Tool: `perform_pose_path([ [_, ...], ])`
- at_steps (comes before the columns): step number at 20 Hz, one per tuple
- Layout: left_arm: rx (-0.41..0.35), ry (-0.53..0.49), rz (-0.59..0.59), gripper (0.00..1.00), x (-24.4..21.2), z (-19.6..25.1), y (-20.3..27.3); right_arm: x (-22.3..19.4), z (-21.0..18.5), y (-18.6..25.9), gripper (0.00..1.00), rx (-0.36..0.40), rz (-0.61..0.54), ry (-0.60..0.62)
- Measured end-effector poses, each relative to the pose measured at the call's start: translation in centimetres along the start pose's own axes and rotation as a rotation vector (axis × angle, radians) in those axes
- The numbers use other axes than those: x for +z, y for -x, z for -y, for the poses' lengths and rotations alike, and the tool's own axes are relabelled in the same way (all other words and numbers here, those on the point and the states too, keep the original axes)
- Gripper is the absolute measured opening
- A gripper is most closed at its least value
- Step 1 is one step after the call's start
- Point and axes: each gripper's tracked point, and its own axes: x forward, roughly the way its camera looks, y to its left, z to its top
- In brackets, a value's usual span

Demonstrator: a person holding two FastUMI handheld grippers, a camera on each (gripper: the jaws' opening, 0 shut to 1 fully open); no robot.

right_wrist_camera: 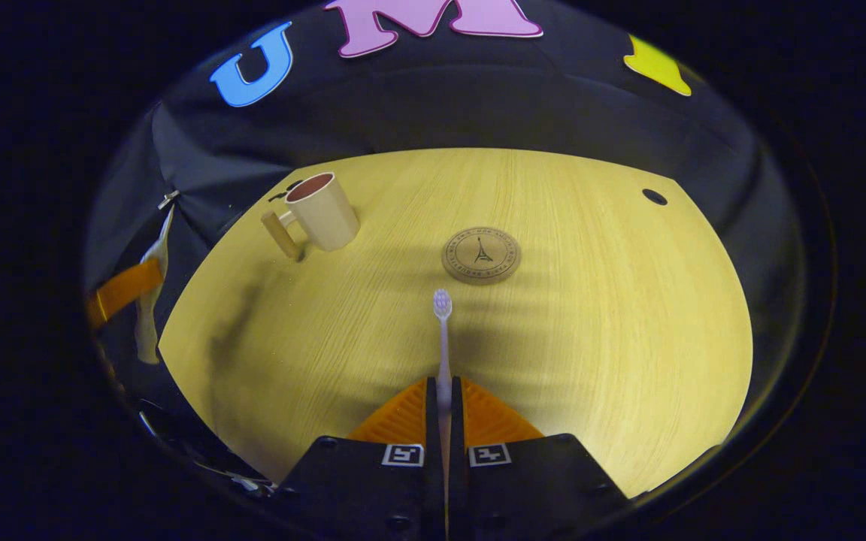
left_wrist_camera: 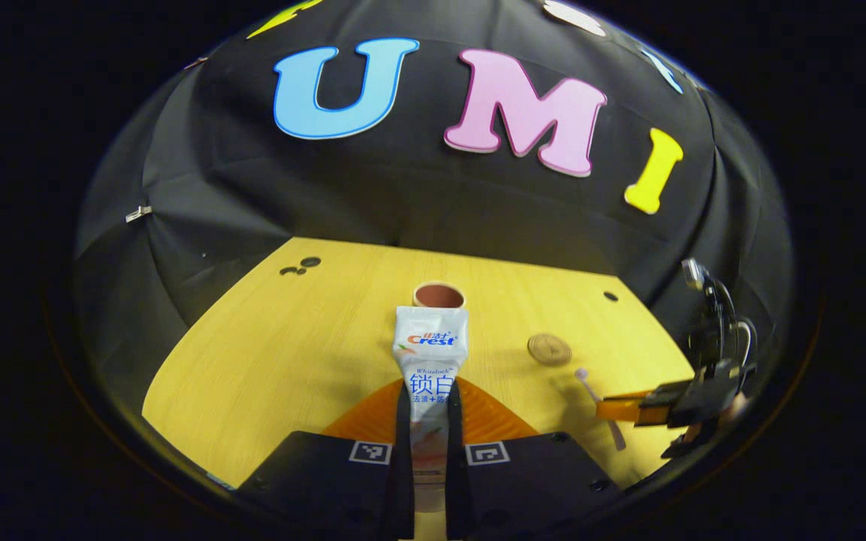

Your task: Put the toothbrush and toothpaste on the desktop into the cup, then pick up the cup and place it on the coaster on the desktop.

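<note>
Pinched near its cap by the left gripper (left_wrist_camera: 429, 409), toothpaste (left_wrist_camera: 431, 353) points at the cup (left_wrist_camera: 438, 295) — ready to drop in; right gripper (right_wrist_camera: 444, 398) clamps the toothbrush (right_wrist_camera: 443, 338) handle, head forward.

Bright overhead light on desktop (right_wrist_camera: 591, 323); soft shadows, dim backdrop; strong fisheye bending at edges; centre sharp, rim slightly blurred.
</note>
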Motion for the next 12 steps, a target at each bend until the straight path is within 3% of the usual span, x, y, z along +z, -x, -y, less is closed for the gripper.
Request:
perform_pose_path([
  [2, -0.014, 0.026, 0.057, 0.21, 3.2, 0.3, -1.5, 1.3, 0.6, 0.7, 0.07, 0.001, 0.042, -0.023],
  [12, -0.021, 0.039, 0.305, 0.21, 15.0, 2.0, -11.1, 3.6, 2.8, 0.4, 0.07, 0.016, 0.103, -0.112],
])
